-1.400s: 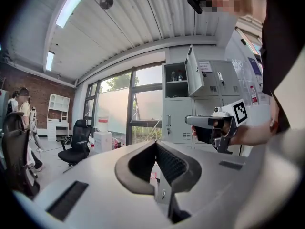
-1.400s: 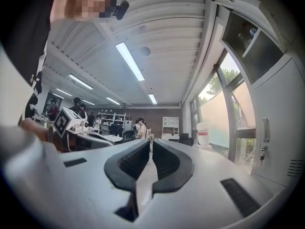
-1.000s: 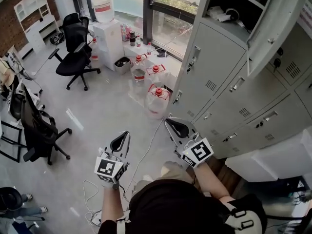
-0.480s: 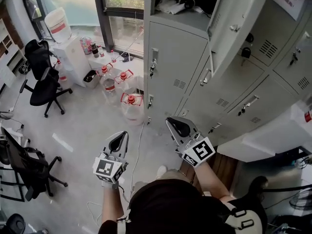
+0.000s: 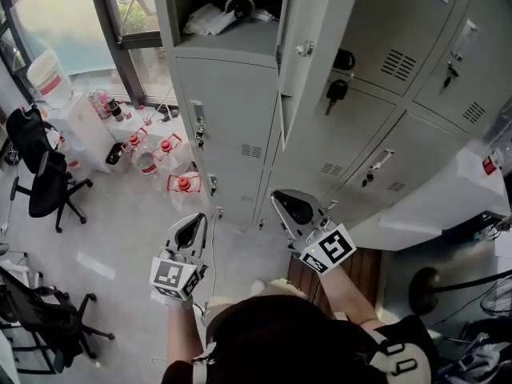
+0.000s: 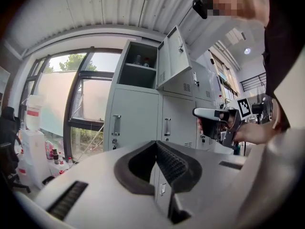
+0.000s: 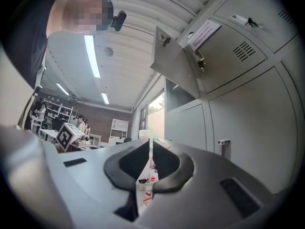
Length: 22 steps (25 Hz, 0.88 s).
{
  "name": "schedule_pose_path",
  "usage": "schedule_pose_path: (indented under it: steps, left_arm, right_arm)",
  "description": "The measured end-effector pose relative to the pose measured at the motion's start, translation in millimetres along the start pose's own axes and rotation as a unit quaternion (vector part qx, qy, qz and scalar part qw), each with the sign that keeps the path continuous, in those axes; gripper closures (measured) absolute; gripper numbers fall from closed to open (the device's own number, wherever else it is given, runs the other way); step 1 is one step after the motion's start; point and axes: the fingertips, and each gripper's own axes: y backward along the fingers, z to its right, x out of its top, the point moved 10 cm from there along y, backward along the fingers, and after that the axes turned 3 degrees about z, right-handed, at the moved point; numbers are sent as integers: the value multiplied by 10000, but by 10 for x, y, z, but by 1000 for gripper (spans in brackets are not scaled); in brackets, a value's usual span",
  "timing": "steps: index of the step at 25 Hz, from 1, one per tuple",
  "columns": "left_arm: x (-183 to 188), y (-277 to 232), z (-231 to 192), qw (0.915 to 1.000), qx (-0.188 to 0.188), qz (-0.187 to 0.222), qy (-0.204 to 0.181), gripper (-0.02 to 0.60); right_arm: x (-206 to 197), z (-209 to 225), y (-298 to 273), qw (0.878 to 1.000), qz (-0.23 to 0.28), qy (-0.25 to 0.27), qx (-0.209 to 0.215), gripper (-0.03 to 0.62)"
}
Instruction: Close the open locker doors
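With my left gripper (image 5: 194, 232) and right gripper (image 5: 292, 208) jaws pressed together, empty, I'd push the open locker door (image 5: 320, 22) above them near its free edge.

The person is facing the open locker door (image 5: 308, 46), holding both forearms (image 5: 346, 293) out in front. The left gripper (image 5: 194, 229) is pointing forward, below and to the left of that door. Its jaws are pressing together with nothing between them. The right gripper (image 5: 286, 205) is sitting directly below the door's lower edge, nearer to it than the left one, and tipping slightly upward. Its jaws are all but meeting and are holding nothing. Each gripper's marker cube (image 5: 170, 277) is facing up toward the head.
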Motion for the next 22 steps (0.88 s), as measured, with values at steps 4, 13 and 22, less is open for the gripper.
schedule_pose_path:
  steps: [4, 13, 22]
  left_arm:
    - [35, -265, 39, 9994, -316, 98, 29, 574]
    - [78, -693, -26, 9913, -1310, 6, -73, 574]
    - [161, -807, -265, 9775, -2107, 7, -112, 574]
  right_arm:
    - [111, 133, 83, 9996, 92, 74, -257, 562]
    - [469, 155, 86, 9956, 486, 207, -770, 562]
    - [853, -27, -45, 9855, 872, 591, -1330, 560]
